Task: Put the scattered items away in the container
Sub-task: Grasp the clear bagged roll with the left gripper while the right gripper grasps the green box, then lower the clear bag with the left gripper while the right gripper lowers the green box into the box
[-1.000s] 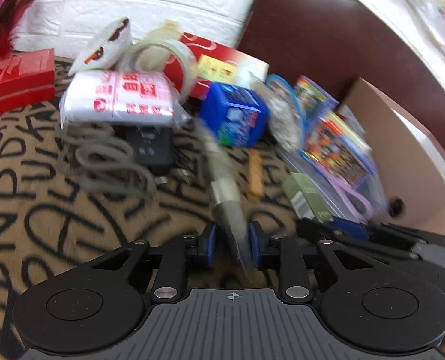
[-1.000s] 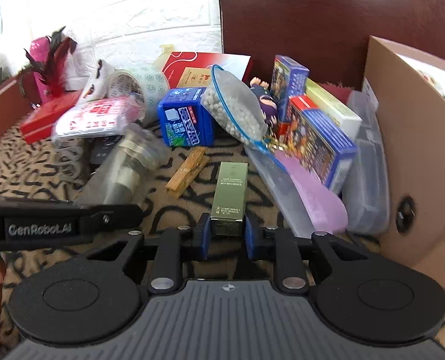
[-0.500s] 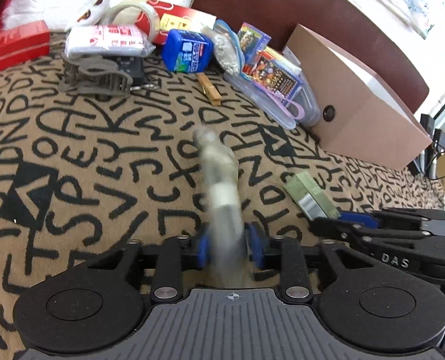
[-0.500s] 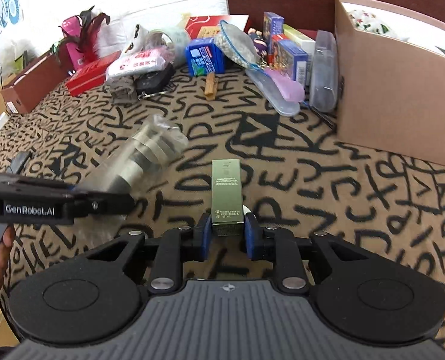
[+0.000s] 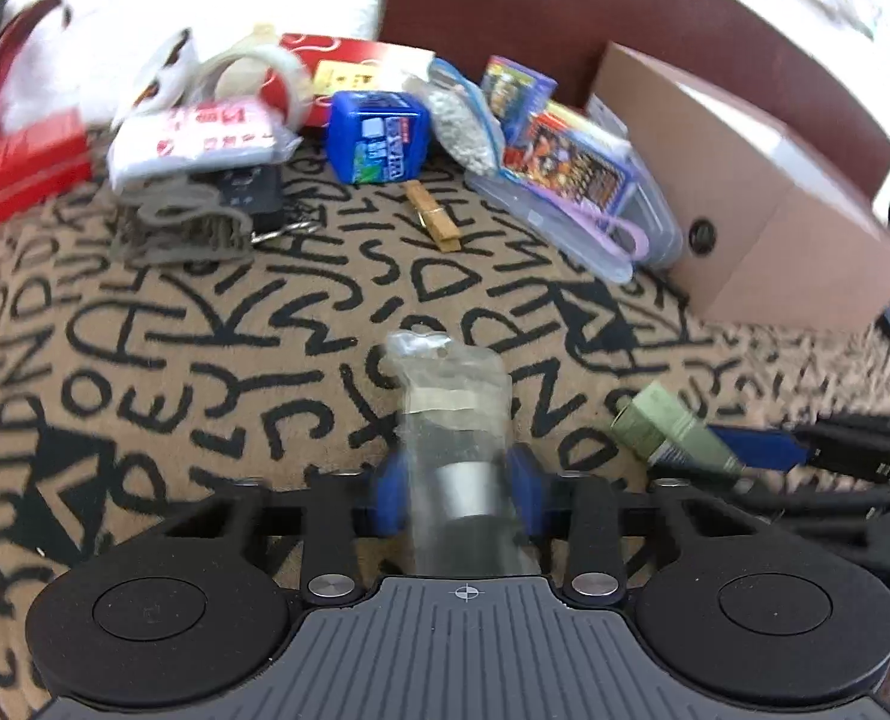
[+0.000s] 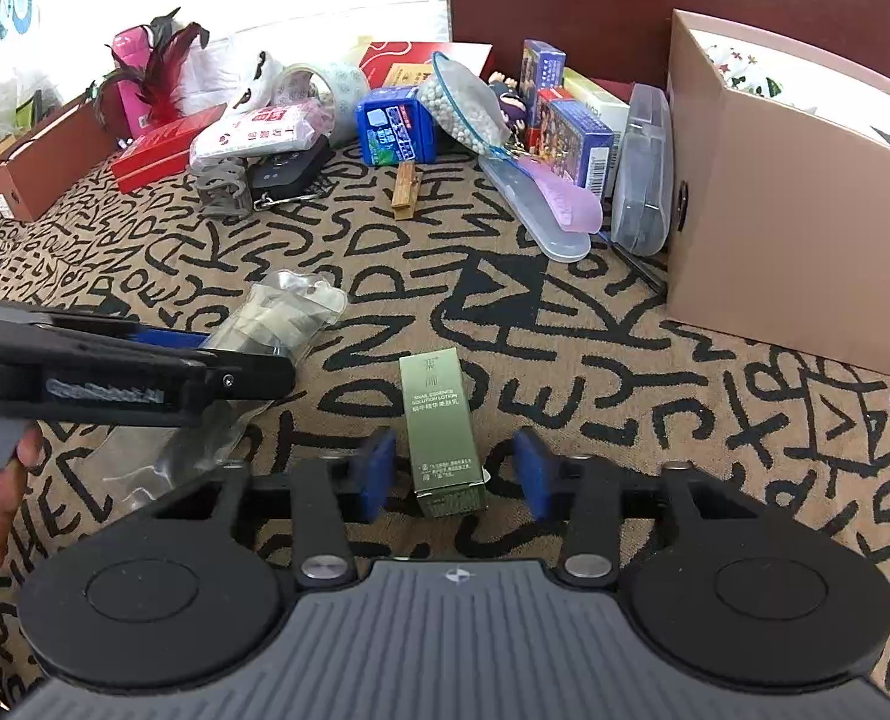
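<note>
The slim green lotion carton [image 6: 443,429] lies on the letter-patterned tan cloth [image 6: 625,396] between the spread blue pads of the right gripper [image 6: 454,474], touched by neither; these jaws have just been opening. To its left, the left gripper [image 5: 454,489] has a clear plastic packet with a grey cylinder inside [image 5: 454,420] between its pads, which have just been closing; whether they press it I cannot tell. Ahead and right stands the pinkish cardboard box [image 6: 793,210], with scattered clutter beyond, including a wooden clothespin [image 6: 406,192].
</note>
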`<state>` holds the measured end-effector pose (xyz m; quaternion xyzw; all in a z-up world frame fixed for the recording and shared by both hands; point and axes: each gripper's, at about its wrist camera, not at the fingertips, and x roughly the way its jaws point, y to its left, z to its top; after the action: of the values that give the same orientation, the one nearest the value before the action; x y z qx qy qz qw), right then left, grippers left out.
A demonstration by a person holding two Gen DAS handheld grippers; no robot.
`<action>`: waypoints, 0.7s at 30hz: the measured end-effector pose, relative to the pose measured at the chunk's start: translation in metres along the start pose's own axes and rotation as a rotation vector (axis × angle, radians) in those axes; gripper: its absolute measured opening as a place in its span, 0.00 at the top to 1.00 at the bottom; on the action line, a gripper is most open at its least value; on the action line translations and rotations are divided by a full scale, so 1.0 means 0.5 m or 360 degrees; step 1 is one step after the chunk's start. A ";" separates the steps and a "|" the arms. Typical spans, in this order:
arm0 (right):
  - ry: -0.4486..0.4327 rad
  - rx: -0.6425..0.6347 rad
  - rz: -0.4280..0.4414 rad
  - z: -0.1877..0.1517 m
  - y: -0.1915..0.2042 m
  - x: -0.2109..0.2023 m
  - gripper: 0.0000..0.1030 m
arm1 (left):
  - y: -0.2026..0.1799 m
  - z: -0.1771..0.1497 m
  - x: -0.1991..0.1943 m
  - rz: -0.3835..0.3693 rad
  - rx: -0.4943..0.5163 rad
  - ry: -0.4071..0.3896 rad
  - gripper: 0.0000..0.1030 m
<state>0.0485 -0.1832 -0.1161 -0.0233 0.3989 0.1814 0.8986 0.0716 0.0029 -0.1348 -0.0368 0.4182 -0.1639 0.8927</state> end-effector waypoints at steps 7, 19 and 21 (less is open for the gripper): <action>0.0007 -0.0018 0.0013 0.000 0.005 0.008 0.68 | -0.013 -0.004 0.004 -0.0005 0.0037 -0.0007 0.42; -0.0065 0.0068 0.0155 -0.009 0.002 -0.011 0.75 | -0.059 -0.011 -0.013 0.0003 0.0108 -0.0007 0.76; -0.0103 0.0101 0.0177 -0.010 -0.005 -0.033 0.75 | -0.065 -0.007 -0.023 -0.0049 0.0067 -0.0011 0.76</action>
<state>0.0356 -0.1913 -0.1080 0.0333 0.3758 0.2191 0.8998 0.0535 -0.0239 -0.1221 -0.0250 0.4110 -0.1864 0.8921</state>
